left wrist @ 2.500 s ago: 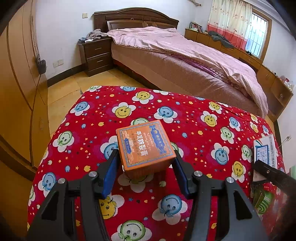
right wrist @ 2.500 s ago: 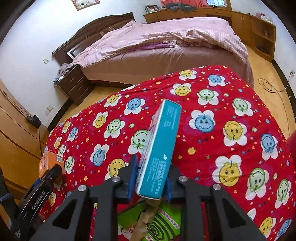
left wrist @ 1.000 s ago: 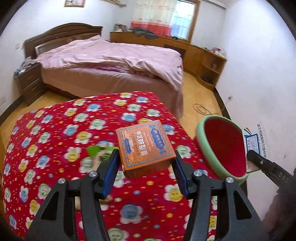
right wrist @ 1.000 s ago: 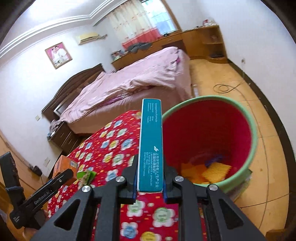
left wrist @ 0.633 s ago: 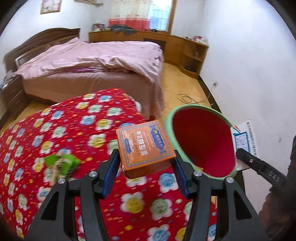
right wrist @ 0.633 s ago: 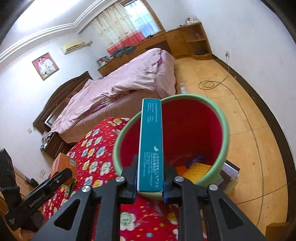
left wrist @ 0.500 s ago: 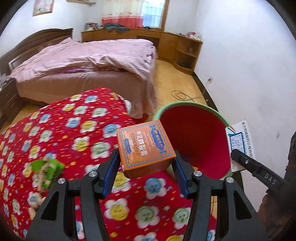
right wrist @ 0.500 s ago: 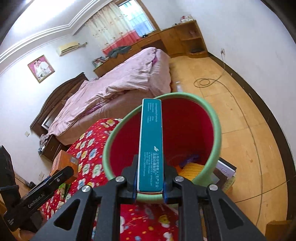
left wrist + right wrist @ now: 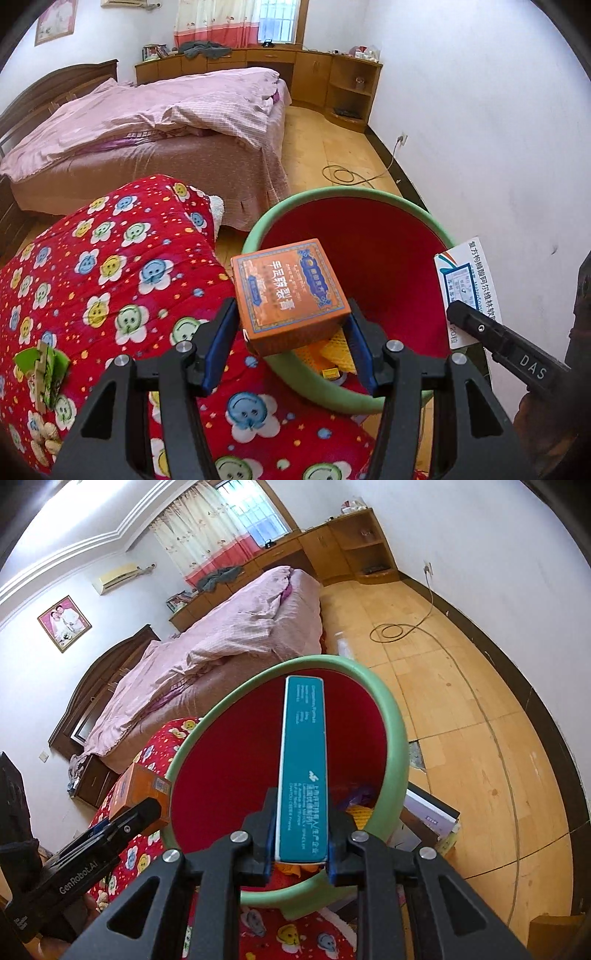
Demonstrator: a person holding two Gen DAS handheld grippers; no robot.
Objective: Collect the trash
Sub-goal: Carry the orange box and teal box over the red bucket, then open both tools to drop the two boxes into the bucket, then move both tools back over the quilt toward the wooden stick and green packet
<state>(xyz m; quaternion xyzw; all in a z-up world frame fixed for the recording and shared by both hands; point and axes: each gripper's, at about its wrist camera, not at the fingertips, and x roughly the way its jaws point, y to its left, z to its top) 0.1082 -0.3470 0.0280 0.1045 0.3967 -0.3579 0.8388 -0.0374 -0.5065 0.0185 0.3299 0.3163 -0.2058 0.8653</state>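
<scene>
My left gripper is shut on an orange box and holds it over the near left rim of a green bin with a red inside. My right gripper is shut on a flat teal box, held on edge over the same bin. The teal box's white face shows at the right of the left wrist view. The orange box shows at the left of the right wrist view. Yellow and purple scraps lie in the bin's bottom.
A red flower-print cover lies left of the bin, with a green wrapper and peanuts on it. A pink bed stands behind. A cable lies on the wooden floor. Books lie beside the bin.
Both grippers have swung right from the red cover to the bin with their boxes still held. The bin now sits directly under both boxes.
</scene>
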